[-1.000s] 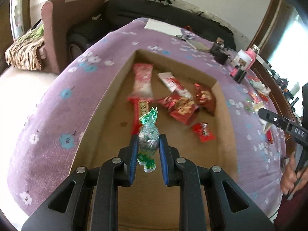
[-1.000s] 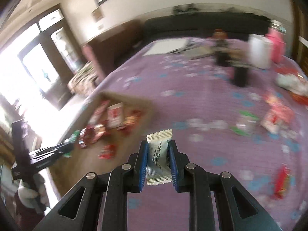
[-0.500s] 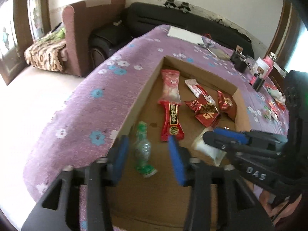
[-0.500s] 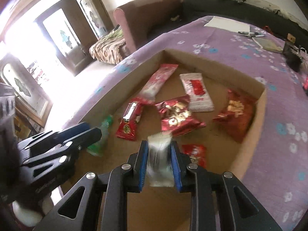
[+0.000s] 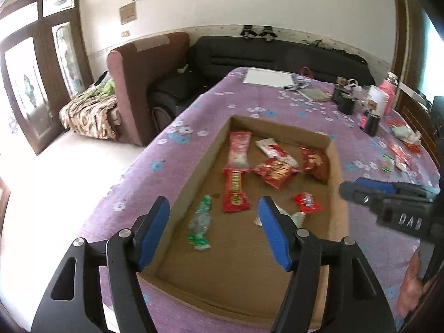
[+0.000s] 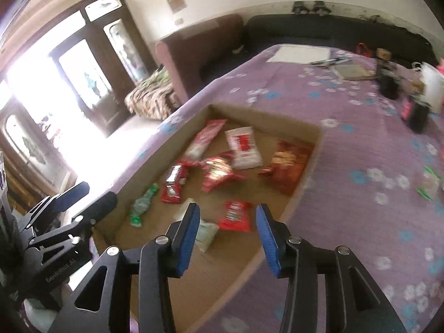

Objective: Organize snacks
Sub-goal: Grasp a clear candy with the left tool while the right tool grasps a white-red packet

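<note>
Step in hand: release into the cardboard box [image 5: 337, 163], frame centre. Left gripper [image 5: 213, 233] fingers spread wide, empty; the green-wrapped candy [image 5: 200, 223] lies on the box floor, lower centre. Right gripper [image 6: 226, 236] likewise released; the white packet [image 6: 206, 231] rests in the box just beside its left finger.

Next move, in my judgement: fetch loose snacks [image 5: 399, 156] from the tabletop [image 5: 277, 105], right edge.

Change: a second ago both grippers clamped these items.
</note>
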